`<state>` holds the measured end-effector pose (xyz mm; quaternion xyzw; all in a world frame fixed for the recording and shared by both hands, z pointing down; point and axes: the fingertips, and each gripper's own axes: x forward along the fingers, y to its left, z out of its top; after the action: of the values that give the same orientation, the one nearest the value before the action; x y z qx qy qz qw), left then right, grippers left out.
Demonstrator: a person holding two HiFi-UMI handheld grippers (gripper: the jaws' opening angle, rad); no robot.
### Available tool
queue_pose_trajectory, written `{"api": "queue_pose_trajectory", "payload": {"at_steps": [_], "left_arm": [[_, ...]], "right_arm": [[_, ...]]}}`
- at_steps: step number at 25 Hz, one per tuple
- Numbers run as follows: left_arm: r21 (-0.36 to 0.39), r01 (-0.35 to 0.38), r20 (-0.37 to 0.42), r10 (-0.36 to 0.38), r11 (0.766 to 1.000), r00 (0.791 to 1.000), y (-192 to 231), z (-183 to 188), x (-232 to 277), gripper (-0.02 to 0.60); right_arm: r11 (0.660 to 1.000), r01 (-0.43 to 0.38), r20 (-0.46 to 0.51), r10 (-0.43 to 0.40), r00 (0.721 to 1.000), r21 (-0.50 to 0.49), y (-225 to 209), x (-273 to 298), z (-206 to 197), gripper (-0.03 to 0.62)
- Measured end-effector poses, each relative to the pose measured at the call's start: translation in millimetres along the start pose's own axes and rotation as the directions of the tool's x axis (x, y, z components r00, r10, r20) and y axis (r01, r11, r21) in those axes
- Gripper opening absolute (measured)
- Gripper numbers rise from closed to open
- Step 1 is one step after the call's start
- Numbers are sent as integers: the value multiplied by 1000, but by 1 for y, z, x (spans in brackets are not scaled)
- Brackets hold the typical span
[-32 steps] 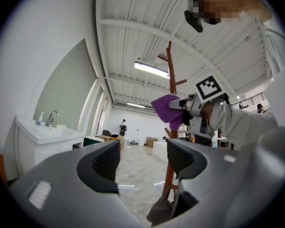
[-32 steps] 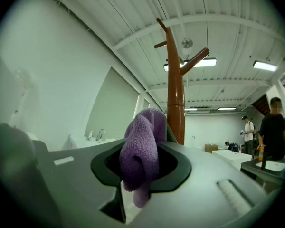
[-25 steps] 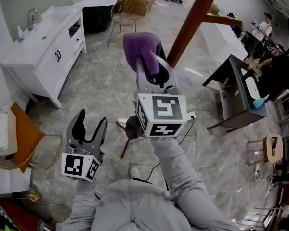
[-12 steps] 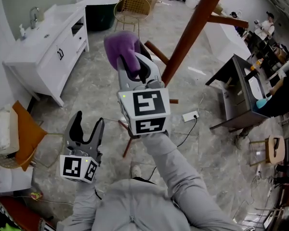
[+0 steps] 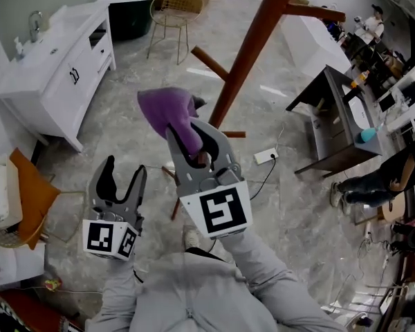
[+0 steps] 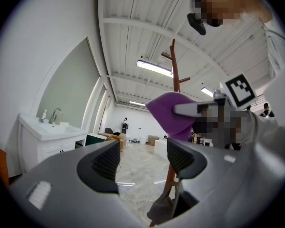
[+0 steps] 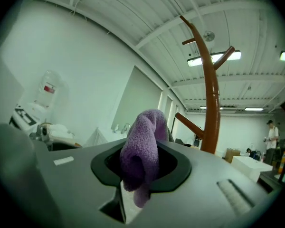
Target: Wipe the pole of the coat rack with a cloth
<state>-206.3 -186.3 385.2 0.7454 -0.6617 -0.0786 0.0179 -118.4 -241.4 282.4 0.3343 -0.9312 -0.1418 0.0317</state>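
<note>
The brown wooden coat rack pole (image 5: 254,41) rises at a slant through the head view, with short pegs sticking out of it. My right gripper (image 5: 194,138) is shut on a purple cloth (image 5: 167,113), held a little left of the pole and apart from it. In the right gripper view the purple cloth (image 7: 142,152) bulges from the jaws, and the pole (image 7: 210,94) stands to the right. My left gripper (image 5: 119,180) is open and empty, lower left. In the left gripper view the cloth (image 6: 173,114) shows in front of the pole (image 6: 172,82).
A white vanity cabinet with a sink (image 5: 52,68) stands at the left. A wire chair (image 5: 167,5) is at the back. A dark desk (image 5: 335,120) and people stand at the right. A power strip with cable (image 5: 265,157) lies on the marble floor.
My right gripper with the purple cloth has come down and back toward me, away from the upper pole. The left gripper has barely moved.
</note>
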Motion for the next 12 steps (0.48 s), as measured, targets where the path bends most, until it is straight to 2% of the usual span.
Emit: {"api": "queue_pose_trajectory", "payload": {"at_steps": [3, 8, 12], "left_arm": [[-5, 29, -7, -29, 1000, 1000, -11, -4, 6, 336], [-16, 71, -17, -72, 997, 997, -24, -12, 12, 337], [-20, 87, -22, -87, 996, 996, -31, -15, 16, 337]], "right_arm": [[997, 30, -88, -37, 995, -77, -7, -37, -33, 86], [983, 172, -189, -181, 965, -62, -46, -89, -75, 86], [967, 196, -221, -230, 948, -165, -76, -89, -99, 86]]}}
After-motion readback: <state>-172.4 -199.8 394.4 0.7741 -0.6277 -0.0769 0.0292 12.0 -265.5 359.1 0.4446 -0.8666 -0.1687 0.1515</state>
